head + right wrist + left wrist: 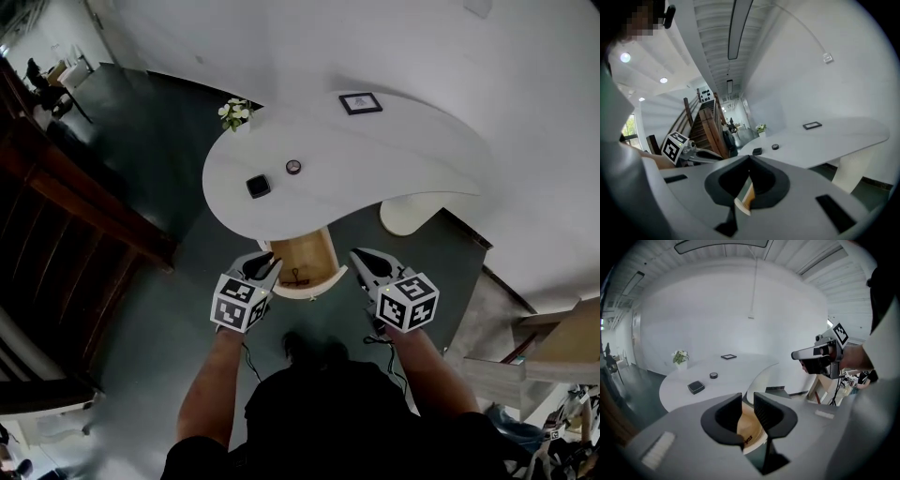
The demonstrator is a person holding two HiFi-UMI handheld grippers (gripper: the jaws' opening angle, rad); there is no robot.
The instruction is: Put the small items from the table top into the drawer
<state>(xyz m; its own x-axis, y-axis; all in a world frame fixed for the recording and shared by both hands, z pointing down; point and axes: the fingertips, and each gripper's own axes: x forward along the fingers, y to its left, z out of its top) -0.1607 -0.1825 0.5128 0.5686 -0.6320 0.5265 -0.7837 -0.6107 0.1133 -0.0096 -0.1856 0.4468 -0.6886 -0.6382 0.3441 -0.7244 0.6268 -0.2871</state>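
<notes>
Small items, a black square box (258, 186) and a round dark piece (293, 167), lay on the white desk (403, 150), well beyond both tools. The open drawer (309, 255) projected from the desk's near edge. The left hand-held gripper (265, 265) hovered beside the drawer's left edge, jaws apart with nothing gripped. The right hand-held gripper (361, 258) hovered just right of the drawer, jaws closed together and holding nothing.

One table (403, 155), one open drawer (307, 255) at its six o'clock, one black box (258, 186), one round disc (293, 167), one frame (360, 103) and one plant (235, 113) are counted.
</notes>
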